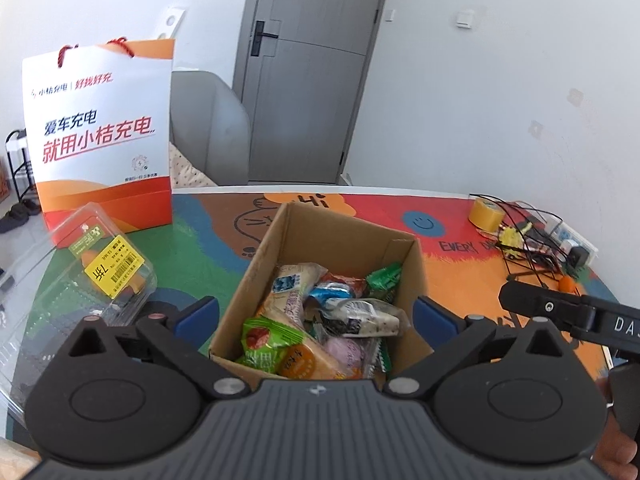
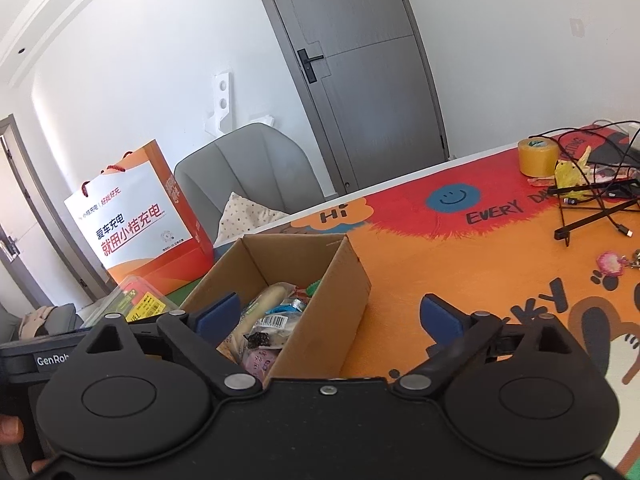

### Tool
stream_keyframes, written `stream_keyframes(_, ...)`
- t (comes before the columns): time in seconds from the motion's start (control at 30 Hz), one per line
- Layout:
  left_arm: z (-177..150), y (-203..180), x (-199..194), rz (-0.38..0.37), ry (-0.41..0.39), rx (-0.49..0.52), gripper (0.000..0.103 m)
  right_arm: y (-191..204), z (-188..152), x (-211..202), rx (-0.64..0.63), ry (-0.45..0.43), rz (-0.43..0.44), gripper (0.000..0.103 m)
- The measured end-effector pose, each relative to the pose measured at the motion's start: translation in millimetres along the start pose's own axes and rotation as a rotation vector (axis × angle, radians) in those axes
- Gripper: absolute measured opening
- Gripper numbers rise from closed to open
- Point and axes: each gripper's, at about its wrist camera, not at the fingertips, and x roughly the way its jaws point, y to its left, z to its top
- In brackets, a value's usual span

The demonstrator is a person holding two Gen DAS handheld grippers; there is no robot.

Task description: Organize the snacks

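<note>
A white and orange paper gift bag (image 1: 100, 132) with red cord handles and Chinese print stands upright at the far left of the table. The table carries a colourful mat (image 2: 460, 256) with a blue smiley face, the word "Hi" and black paw prints. Behind the bag stands a grey upholstered chair (image 2: 248, 172), and a dotted cushion (image 2: 244, 218) lies on its seat. A grey door (image 1: 308, 68) with a black handle is closed in the white wall. At the far right of the table a roll of yellow tape (image 2: 537, 157) stands beside tangled black cables (image 2: 592, 188). A small pink keychain charm (image 2: 609, 263) lies on the mat, nearer than the cables.
</note>
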Motion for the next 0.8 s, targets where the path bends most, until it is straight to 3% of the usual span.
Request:
stream_keyframes(0.13,-1.3,-7.6,-9.6,0.005,-0.004,0.033,0.102,-2.4,-2.3,-13.4,-0.019,-0.015,-0.008,0.103)
stream_keyframes(0.8,-11.2,-15.9,-61.1,-0.013,-0.050,0.089,0.102,-8.1,-4.8,-80.1,-0.054,-0.071,-0.055,0.103)
